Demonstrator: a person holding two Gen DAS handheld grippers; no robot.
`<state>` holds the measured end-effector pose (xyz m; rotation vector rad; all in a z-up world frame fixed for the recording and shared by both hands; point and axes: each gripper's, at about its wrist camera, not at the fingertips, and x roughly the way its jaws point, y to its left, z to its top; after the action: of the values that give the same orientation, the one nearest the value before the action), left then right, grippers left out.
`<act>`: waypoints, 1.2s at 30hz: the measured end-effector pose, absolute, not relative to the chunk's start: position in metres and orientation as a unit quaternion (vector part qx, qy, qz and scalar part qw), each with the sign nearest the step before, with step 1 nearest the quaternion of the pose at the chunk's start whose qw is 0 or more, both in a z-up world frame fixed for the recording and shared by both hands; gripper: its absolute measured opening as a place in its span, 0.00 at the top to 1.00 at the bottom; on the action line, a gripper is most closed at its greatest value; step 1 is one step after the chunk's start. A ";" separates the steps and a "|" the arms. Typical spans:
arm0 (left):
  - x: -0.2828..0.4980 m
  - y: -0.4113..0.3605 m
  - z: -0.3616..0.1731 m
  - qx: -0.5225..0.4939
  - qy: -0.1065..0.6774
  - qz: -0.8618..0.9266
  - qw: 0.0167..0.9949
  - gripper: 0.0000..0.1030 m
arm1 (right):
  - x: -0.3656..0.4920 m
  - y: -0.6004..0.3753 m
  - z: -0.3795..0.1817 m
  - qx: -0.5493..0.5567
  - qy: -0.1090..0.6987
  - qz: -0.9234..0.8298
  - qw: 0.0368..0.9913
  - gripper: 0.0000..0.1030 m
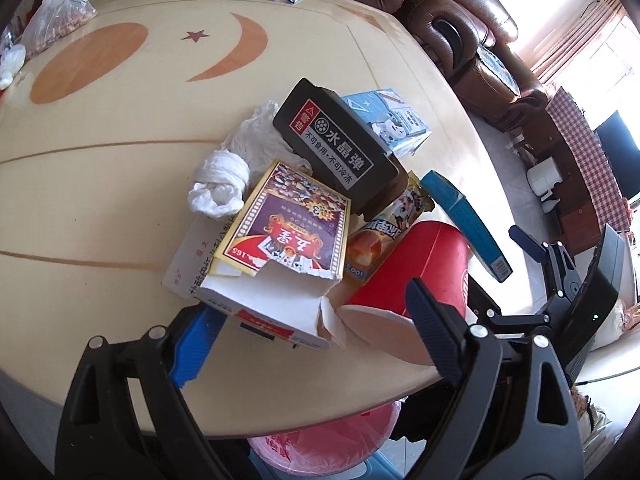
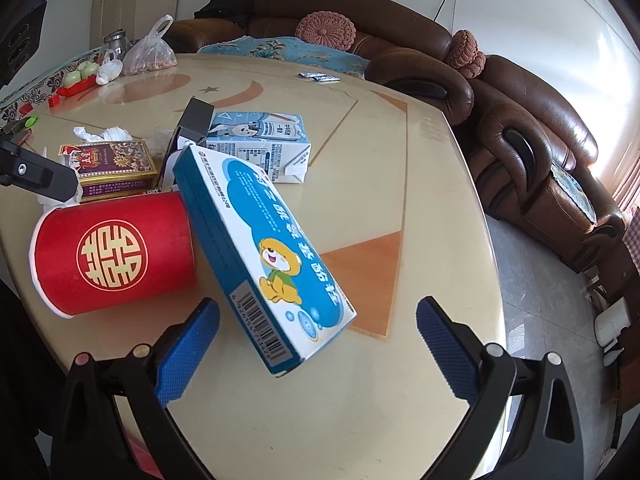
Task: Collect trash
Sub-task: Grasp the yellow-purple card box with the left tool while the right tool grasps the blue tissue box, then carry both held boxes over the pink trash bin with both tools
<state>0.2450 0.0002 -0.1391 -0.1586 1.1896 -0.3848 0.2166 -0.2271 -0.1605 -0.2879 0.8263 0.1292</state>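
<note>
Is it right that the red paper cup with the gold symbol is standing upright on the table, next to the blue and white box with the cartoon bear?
Not quite. The red paper cup is lying on its side, not standing upright; the right wrist view shows its rim facing left. It does lie next to the blue and white box with the cartoon bear, on the table.

table (image 2: 420,208): glossy wood | cup (image 2: 120,252): matt red paper | sofa (image 2: 532,152): shiny leather

Paper cup (image 2: 112,254) lying on the table (image 2: 420,208), medicine box (image 2: 264,256) leaning against it, milk carton (image 2: 262,144) behind
</note>
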 end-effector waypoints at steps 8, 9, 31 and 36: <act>0.266 0.016 -0.145 -0.160 0.562 -0.172 0.793 0.24 | 0.219 -0.228 -0.162 -0.143 0.398 0.059 0.904 0.07; 0.269 0.017 -0.146 -0.169 0.562 -0.168 0.792 0.30 | 0.219 -0.229 -0.162 -0.143 0.397 0.059 0.905 0.09; 0.264 0.019 -0.151 -0.193 0.578 -0.134 0.782 0.78 | 0.224 -0.233 -0.157 -0.138 0.389 0.041 0.910 0.77; 0.260 0.019 -0.147 -0.180 0.569 -0.126 0.792 0.80 | 0.219 -0.233 -0.153 -0.140 0.379 0.034 0.914 0.79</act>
<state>0.2596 0.0193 -0.1465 -0.3877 1.2246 -0.2711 0.2188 -0.2333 -0.1529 -0.2882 0.7800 0.0696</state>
